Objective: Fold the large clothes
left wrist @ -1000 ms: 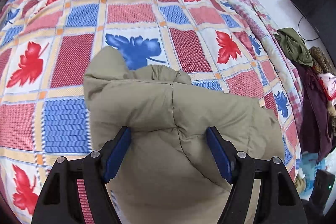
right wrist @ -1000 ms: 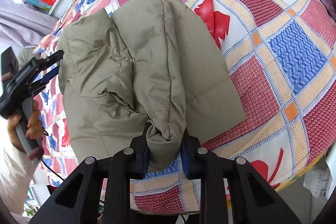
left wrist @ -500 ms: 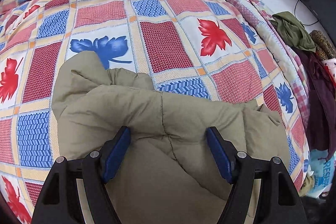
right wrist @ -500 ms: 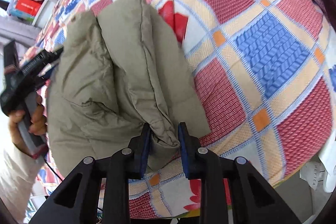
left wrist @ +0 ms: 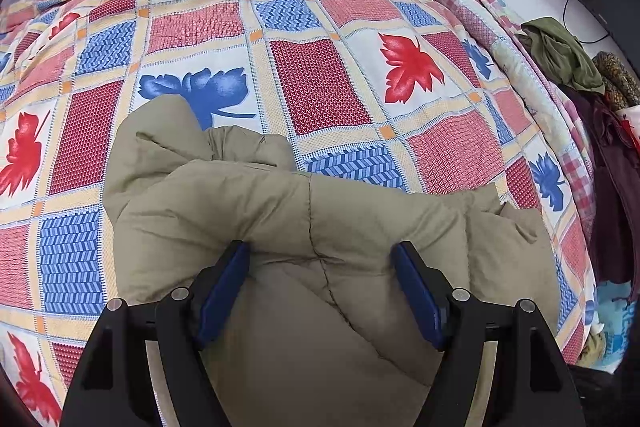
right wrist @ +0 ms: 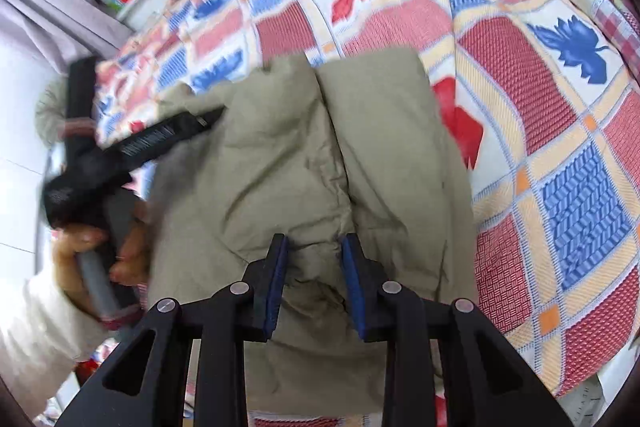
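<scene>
jacket (right wrist: 372, 163) under right tool (right wrist: 314, 247), between its jaws

Hand (right wrist: 92, 247) gripping left tool (right wrist: 132, 143) — motion-blurred; jacket (right wrist: 320, 163) cut off below.

You see an olive-khaki padded jacket (left wrist: 304, 211) on a bedspread (left wrist: 320, 75) checked in red, pink and blue squares with red and blue leaves; your fingers (left wrist: 222, 291) are black with blue pads.
</scene>
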Demonstrator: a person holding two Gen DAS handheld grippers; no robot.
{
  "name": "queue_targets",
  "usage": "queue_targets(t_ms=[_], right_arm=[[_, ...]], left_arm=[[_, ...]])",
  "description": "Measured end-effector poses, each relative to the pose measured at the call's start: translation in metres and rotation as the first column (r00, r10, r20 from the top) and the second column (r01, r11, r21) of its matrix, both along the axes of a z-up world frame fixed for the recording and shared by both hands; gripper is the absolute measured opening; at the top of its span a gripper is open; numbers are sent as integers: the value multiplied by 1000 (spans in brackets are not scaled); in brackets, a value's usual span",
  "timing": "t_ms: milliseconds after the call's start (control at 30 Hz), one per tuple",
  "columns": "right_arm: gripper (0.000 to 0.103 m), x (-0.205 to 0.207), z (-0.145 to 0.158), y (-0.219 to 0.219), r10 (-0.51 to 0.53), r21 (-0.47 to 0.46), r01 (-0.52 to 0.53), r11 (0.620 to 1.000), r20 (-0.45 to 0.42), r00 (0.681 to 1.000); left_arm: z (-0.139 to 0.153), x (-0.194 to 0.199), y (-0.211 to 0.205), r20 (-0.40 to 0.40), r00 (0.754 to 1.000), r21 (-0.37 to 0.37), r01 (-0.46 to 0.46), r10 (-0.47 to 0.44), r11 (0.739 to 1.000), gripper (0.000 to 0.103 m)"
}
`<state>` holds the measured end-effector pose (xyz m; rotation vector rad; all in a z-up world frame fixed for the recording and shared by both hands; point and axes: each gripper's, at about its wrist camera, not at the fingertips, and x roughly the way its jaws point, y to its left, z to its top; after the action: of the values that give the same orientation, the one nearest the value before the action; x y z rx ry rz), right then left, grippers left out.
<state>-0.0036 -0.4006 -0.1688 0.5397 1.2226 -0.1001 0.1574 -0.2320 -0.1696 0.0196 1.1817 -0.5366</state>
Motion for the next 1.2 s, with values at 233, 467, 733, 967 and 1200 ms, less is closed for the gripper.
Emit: queue_targets(t_ms=[233,467,733,967,1200], right_arm=[[31,-2,-20,-1,-16,21,17,1000,-44,999],[33,-2,-19,0,-42,50,44,998,-45,998],[35,-2,-19,-7,-51,110,56,992,-49,997],[36,0,-10,-6,-39,107,45,993,-59,997],[59,0,25,-37,-80,95,78,992,23,997]], left_arm=[[22,-12,20,-8,1000,43,-4,5,999,75],[35,-32,72,-38,999,87,-27,30,996,75],[27,-53,111,-94,992,123,-76,88,989,103],[18,-62,115,-119,988,113,-87,101,990,102],[10,-63,117,-158,981,97,-101,116,990,102]])
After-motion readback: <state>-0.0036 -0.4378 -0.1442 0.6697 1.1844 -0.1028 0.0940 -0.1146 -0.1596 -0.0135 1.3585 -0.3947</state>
